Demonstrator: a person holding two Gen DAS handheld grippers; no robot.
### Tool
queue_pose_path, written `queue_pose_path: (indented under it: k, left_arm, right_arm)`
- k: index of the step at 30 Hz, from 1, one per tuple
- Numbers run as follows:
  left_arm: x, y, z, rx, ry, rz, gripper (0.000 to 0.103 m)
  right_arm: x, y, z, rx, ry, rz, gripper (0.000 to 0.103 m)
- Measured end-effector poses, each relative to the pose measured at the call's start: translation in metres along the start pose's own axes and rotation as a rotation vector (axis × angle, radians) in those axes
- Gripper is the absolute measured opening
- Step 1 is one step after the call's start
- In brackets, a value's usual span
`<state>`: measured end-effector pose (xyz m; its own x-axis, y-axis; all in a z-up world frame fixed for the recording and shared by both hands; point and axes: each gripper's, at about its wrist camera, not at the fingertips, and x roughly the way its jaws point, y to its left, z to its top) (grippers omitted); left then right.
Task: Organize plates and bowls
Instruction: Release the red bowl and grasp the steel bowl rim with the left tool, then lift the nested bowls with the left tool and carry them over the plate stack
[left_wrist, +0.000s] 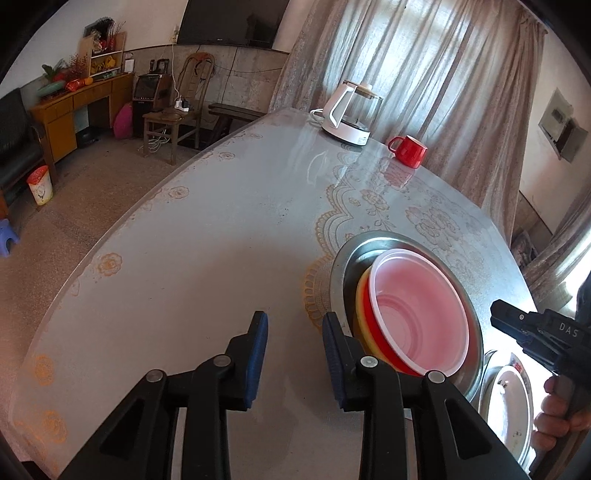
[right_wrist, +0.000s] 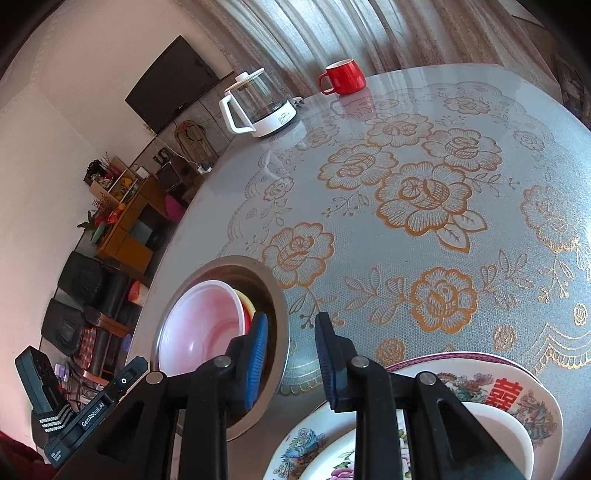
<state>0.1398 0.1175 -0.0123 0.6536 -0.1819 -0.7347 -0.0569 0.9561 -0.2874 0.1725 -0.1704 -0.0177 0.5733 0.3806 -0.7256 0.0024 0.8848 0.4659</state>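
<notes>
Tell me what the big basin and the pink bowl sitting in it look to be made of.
Basin: probably stainless steel; its grey rim gleams and mirrors light. Pink bowl: likely thin plastic; the wall is translucent and smooth, with a white rim.

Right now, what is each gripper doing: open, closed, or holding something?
Left gripper: open, nothing between its fingers, beside the stacked bowls.
Right gripper: open, holding nothing, above the plates.

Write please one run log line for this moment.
left gripper: open, empty | right gripper: open, empty | plastic bowls: nested in metal basin | plates: beside basin
</notes>
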Motion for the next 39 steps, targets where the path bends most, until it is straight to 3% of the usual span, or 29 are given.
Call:
queue_pose_path:
  k: [7, 12, 18, 21, 26, 30, 34, 39]
  left_arm:
    - [0.002, 0.002, 0.001, 0.03, -0.007, -0.011, 0.031]
    - [-0.005, 0.011, 0.006, -0.027, -0.027, -0.076, 0.03]
    - [0.0, -0.001, 0.006, 0.037, -0.009, -0.132, 0.036]
    - [0.006, -0.006, 0.005, 0.06, 0.006, -0.113, 0.04]
    - [0.017, -0.011, 0.004, 0.088, 0.041, -0.107, 0.039]
    - [0.023, -0.012, 0.006, 0.089, 0.043, -0.131, 0.032]
    - [0.029, -0.014, 0.003, 0.101, 0.047, -0.166, 0.029]
    - [0.031, -0.01, 0.001, 0.06, 0.042, -0.199, 0.031]
  right_arm:
    - [0.008, -0.006, 0.007, 0.02, 0.032, 0.007, 0.026]
    - [0.015, -0.002, 0.007, 0.013, 0.052, 0.032, 0.025]
    - [0.021, 0.004, 0.007, -0.004, 0.067, 0.038, 0.024]
    - [0.026, 0.004, 0.007, 0.003, 0.08, 0.024, 0.024]
    - [0.033, 0.002, 0.006, 0.014, 0.099, 0.013, 0.024]
    - [0.035, 0.003, 0.005, 0.005, 0.101, 0.003, 0.024]
    - [0.036, 0.006, 0.005, -0.01, 0.104, 0.007, 0.014]
    - [0.04, 0.008, 0.004, -0.015, 0.117, 0.016, 0.012]
